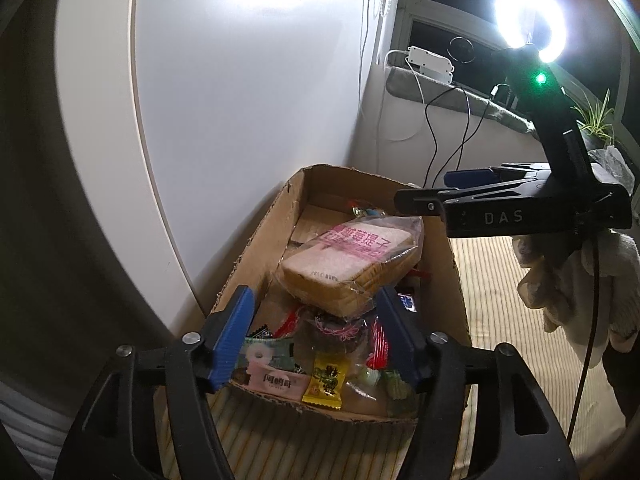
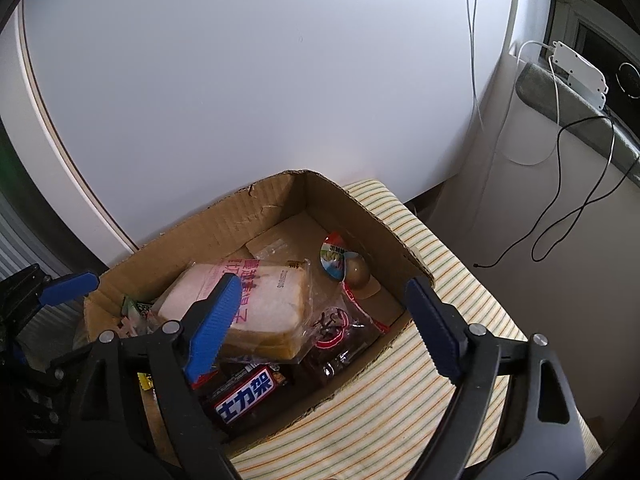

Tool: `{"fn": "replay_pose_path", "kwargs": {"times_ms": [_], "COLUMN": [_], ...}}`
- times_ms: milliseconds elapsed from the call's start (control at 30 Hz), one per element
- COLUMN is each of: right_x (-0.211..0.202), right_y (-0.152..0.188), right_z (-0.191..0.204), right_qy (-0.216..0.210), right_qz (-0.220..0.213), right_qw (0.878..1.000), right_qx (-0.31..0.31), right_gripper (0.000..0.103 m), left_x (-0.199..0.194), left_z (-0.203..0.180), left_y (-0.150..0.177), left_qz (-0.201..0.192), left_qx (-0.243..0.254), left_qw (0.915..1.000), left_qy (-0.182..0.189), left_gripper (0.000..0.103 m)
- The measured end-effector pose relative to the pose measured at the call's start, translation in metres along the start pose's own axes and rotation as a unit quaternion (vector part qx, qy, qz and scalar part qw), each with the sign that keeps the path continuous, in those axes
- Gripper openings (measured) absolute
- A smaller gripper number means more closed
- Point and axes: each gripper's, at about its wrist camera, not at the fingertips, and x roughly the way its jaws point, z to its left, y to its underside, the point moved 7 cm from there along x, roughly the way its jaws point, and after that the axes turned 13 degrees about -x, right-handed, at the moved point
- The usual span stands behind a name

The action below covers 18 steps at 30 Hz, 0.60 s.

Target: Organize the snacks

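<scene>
An open cardboard box holds several snacks. A bagged slice of bread with pink print lies on top of them. Under it are a chocolate bar, a dark red-printed packet, a yellow candy and a pink-white packet. A small jelly cup lies at the box's far end. My left gripper is open over the near end of the box, empty. My right gripper is open above the box, empty; it also shows in the left wrist view.
The box sits on a striped cloth against a white wall panel. A ring light glares at the upper right. Cables hang from a sill with a white adapter. A gloved hand holds the right gripper.
</scene>
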Motion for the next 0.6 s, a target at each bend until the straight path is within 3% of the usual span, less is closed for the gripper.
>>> {"fn": "replay_pose_path", "kwargs": {"times_ms": [300, 600], "right_x": [-0.019, -0.061], "right_y": [0.01, 0.025], "right_z": [0.006, 0.019], "right_qy": [0.013, 0.04], "right_qz": [-0.012, -0.053], "right_qw": [1.0, 0.997], "right_qx": [0.014, 0.032], "right_gripper": [0.087, 0.087], "left_x": [-0.016, -0.042], "left_z": [0.0, -0.004], "left_y": [0.004, 0.011], "left_qz": [-0.015, -0.04], "left_qx": [-0.006, 0.003], "left_qw": [0.9999, 0.9992], "left_qy": [0.0, -0.005], "left_gripper": [0.065, 0.065]}}
